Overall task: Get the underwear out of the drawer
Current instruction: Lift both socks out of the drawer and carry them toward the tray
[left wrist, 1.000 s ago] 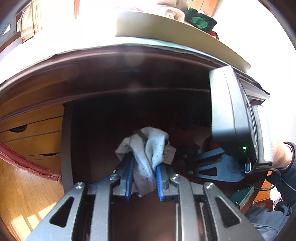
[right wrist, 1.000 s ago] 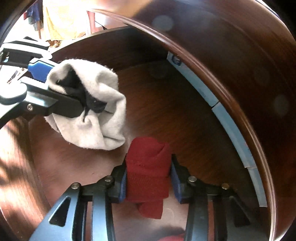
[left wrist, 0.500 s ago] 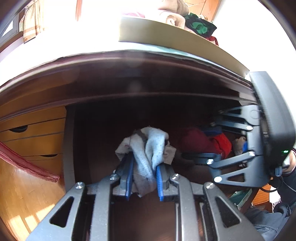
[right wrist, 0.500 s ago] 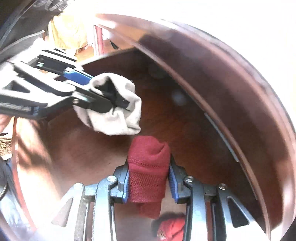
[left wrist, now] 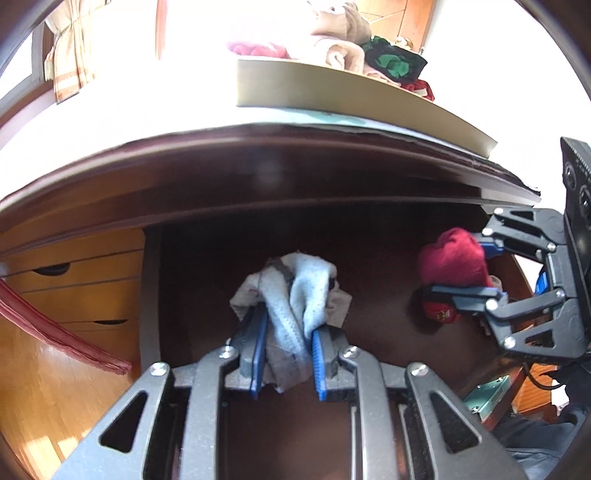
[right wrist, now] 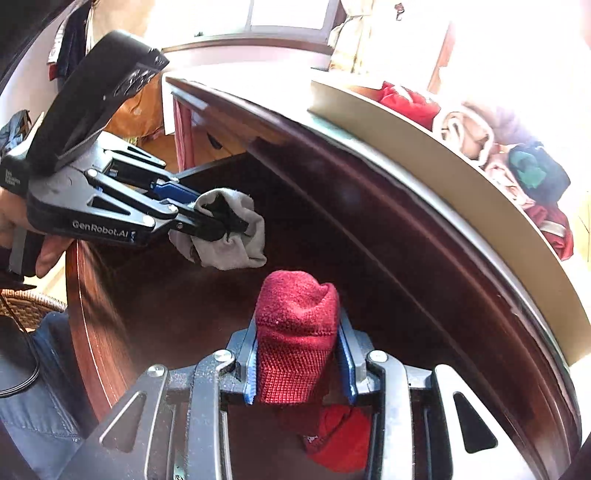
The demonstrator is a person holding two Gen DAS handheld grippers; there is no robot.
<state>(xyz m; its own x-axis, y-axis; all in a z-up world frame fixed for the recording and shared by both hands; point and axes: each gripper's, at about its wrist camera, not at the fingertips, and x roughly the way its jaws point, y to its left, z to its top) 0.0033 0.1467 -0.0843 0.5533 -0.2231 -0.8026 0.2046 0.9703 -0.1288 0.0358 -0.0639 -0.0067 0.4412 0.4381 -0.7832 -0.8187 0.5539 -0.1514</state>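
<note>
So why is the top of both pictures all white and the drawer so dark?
Left wrist view: sunlight washes out the desk top, while the drawer sits in shadow. Right wrist view: the window glares white, and the fisheye lens bends the edges.

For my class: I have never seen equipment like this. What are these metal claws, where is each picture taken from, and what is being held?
No robot here: a person holds a two-finger tool in each hand, each with a fisheye camera looking along its fingers. The left camera shows the left hand-held gripper shut on a grey garment; the right hand-held gripper is shut on a red garment. Each camera also sees the other tool from the side. Both are above a dark wooden drawer, where another red garment lies. On top of the furniture, a shallow box holds more folded clothes.
</note>
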